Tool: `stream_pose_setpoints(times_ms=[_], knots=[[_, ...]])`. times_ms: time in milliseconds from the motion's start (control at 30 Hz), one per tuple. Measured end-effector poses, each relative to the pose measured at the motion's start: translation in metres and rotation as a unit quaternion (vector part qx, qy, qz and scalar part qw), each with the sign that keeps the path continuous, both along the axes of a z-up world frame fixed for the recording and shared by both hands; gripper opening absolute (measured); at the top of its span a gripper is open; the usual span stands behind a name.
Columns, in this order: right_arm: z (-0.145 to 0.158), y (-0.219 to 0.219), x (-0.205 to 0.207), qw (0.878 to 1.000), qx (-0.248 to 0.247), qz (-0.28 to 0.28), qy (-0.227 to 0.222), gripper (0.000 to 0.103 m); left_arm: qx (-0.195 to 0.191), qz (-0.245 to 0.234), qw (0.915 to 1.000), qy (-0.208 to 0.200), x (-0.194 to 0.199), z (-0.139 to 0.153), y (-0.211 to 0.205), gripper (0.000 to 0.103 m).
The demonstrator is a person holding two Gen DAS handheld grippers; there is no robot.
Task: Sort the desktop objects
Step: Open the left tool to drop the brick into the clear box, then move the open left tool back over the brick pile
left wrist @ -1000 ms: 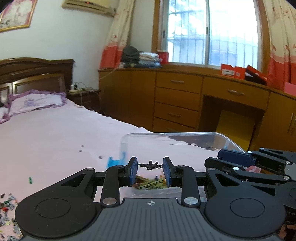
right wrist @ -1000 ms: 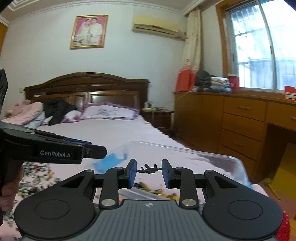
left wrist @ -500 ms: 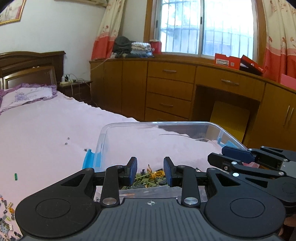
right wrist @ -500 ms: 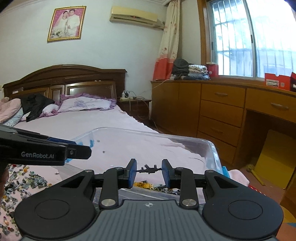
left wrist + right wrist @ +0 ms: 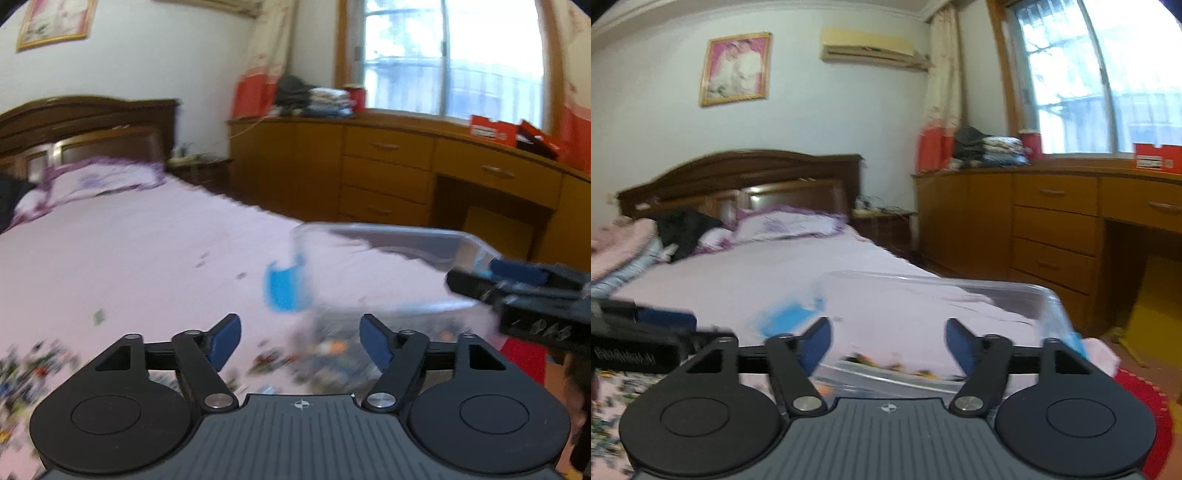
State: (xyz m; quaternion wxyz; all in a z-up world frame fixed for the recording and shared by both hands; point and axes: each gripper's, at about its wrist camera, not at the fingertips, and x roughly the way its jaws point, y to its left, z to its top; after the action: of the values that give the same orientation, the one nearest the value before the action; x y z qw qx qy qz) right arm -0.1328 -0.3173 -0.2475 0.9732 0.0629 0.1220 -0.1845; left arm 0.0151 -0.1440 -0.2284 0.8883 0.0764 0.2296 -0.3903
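**Both claws spread wide and empty by the clear bin**

The landmark is the clear plastic storage bin (image 5: 942,314), sitting on the pink bedsheet (image 5: 129,258) with a blue latch (image 5: 284,288) on its end wall. Small mixed toy pieces (image 5: 905,363) lie on the bin's floor, blurred too much to name singly. To the bin's left, more loose small pieces (image 5: 33,365) are scattered over the sheet, with a few strays (image 5: 98,316) beyond them.

The left gripper (image 5: 300,341) hovers just short of the bin's near-left corner, its blue pads splayed far apart with nothing between them. The right gripper (image 5: 888,343) hangs over the bin's near wall, equally wide and empty, and points into the bin.

Judging from this, the bin is the collecting place, and wide claws beside it would suit either a piece just let go or a reach for another. Both views are smeared, so fine detail is unreliable.
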Motion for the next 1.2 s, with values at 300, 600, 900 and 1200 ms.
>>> stream_pose_setpoints(times_ms=[300, 600, 900, 1200], knots=[[-0.016, 0.073, 0.017, 0.985, 0.063, 0.148, 0.057, 0.086, 0.052, 0.127, 0.9887, 0.061, -0.009, -0.021, 0.112, 0.076], [-0.046, 0.127, 0.040, 0.949, 0.126, 0.232, 0.174, 0.074, 0.090, 0.218, 0.9651, 0.114, -0.026, -0.040, 0.193, 0.077], [-0.064, 0.165, 0.048, 0.933, 0.051, 0.294, 0.203, 0.032, 0.067, 0.176, 0.9720, 0.141, -0.031, -0.061, 0.192, 0.077], [-0.078, 0.183, 0.068, 0.914, 0.020, 0.343, 0.215, 0.016, 0.076, 0.170, 0.9735, 0.133, -0.030, -0.075, 0.182, 0.077]])
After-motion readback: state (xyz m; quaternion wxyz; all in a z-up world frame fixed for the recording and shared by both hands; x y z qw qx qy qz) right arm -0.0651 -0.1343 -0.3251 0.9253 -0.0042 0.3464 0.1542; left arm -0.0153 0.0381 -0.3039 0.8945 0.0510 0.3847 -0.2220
